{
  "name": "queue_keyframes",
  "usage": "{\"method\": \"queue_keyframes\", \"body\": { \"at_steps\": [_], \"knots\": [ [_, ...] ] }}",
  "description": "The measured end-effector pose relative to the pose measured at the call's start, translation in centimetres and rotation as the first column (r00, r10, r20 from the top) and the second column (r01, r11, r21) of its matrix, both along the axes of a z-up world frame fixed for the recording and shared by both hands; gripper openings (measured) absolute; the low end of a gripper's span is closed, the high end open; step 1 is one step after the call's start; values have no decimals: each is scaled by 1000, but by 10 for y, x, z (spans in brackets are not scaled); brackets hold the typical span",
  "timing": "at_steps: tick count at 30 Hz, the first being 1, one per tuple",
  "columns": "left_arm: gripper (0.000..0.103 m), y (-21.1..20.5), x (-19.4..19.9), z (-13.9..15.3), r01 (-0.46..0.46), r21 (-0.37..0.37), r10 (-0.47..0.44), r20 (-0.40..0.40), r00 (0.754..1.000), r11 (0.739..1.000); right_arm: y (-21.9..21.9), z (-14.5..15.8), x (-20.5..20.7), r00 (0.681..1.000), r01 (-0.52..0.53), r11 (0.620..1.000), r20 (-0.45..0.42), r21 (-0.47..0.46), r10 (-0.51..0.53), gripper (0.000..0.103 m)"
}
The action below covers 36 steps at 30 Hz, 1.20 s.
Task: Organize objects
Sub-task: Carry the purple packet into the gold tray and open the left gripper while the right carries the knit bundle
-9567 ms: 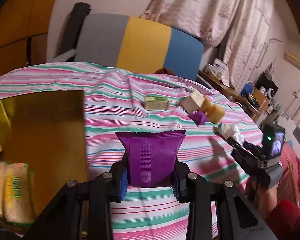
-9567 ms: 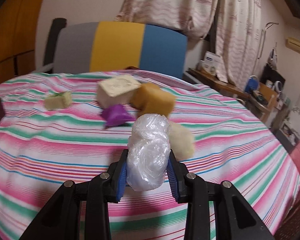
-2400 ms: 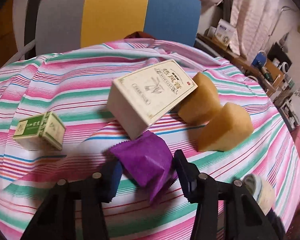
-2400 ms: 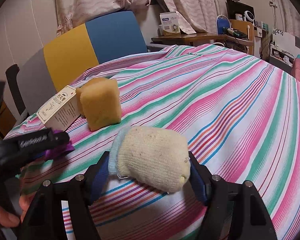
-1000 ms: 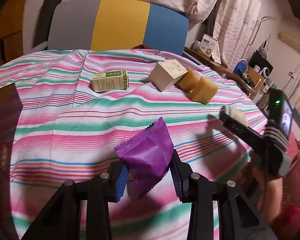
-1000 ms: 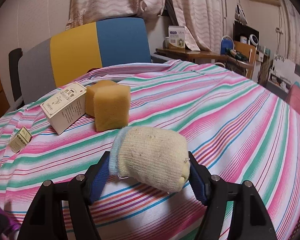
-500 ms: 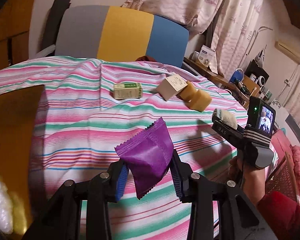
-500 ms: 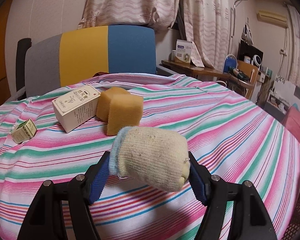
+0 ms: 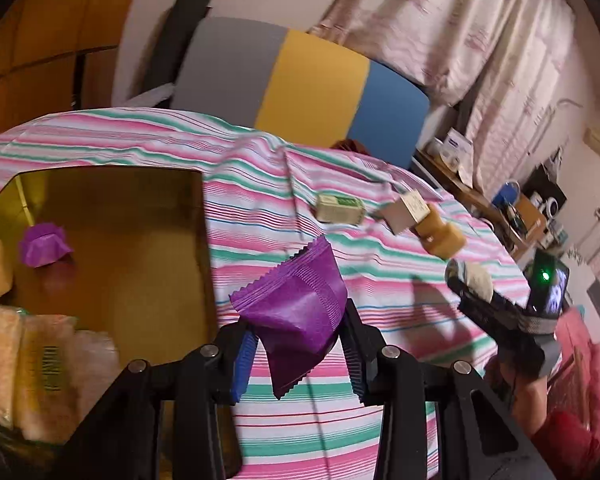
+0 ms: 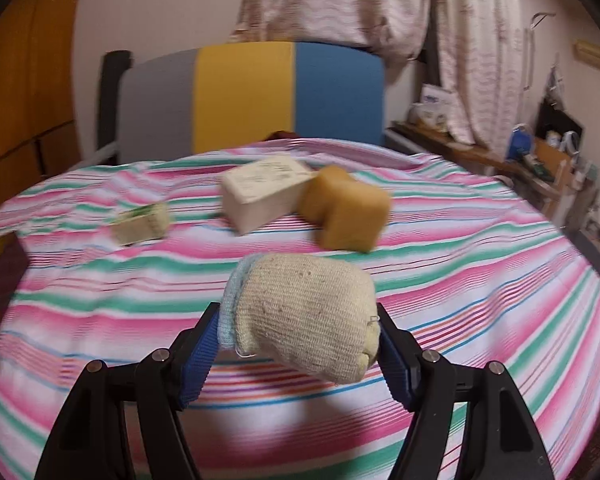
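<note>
The left claw (image 9: 298, 354), pinching the purple packet (image 9: 300, 312), has swung left since a second ago: the yellow box (image 9: 112, 216) now fills the left of its view, with another purple packet (image 9: 42, 246) and snack bags (image 9: 32, 364) inside. The right claw (image 10: 300, 344), with the sock (image 10: 304, 312), has turned too: green carton (image 10: 142, 222), white box (image 10: 264, 190) and sponges (image 10: 346, 212) now sit centred ahead.

The right gripper (image 10: 300, 344) clamps a rolled sock (image 10: 304, 312); beyond it lie sponges (image 10: 344, 212) and two boxes (image 10: 264, 192).
</note>
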<state>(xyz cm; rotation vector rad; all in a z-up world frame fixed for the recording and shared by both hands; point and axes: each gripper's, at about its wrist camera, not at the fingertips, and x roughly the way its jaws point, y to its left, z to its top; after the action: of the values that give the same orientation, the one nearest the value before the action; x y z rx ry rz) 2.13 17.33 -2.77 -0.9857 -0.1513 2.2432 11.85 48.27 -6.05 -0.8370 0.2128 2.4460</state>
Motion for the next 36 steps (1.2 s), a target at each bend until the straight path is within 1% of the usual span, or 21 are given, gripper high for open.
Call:
{"method": "queue_keyframes", "body": {
  "at_steps": [3, 6, 9, 13, 15, 20, 23, 25, 27, 30, 36],
  "knots": [
    [39, -14, -5, 2, -32, 7, 32, -2, 999, 999, -28, 3, -6, 997, -80, 992, -24, -98, 78, 73],
    [39, -29, -12, 1, -68, 8, 68, 1, 998, 998, -59, 6, -13, 989, -148, 979, -46, -142, 143, 73],
    [39, -44, -19, 0, -105, 6, 104, 14, 994, 994, -93, 12, -21, 971, -235, 956, -74, -177, 225, 73],
    [40, -67, -31, -1, -159, 7, 159, 28, 987, 987, -132, 24, -28, 943, -331, 926, -102, -182, 317, 73],
    [40, -75, -38, -2, -176, -7, 176, 31, 984, 984, -150, 31, -31, 927, -374, 907, -119, -191, 357, 73],
    [40, -94, -57, -6, -206, -22, 207, 63, 976, 978, -185, 46, -35, 890, -454, 868, -160, -203, 428, 73],
    [40, -102, -70, -9, -218, -47, 221, 90, 971, 975, -203, 52, -36, 868, -495, 848, -163, -192, 470, 73],
    [40, -108, -77, -12, -229, -50, 233, 109, 966, 972, -216, 55, -39, 851, -524, 832, -158, -182, 501, 73],
    [40, -113, -83, -16, -248, -63, 255, 126, 959, 967, -227, 55, -41, 838, -544, 821, -152, -174, 524, 73],
    [40, -119, -90, -22, -260, -73, 269, 154, 951, 963, -238, 53, -44, 826, -563, 807, -142, -179, 545, 73],
    [41, -126, -96, -30, -280, -95, 292, 166, 942, 955, -250, 50, -47, 812, -584, 791, -122, -179, 571, 73]
  ]
}}
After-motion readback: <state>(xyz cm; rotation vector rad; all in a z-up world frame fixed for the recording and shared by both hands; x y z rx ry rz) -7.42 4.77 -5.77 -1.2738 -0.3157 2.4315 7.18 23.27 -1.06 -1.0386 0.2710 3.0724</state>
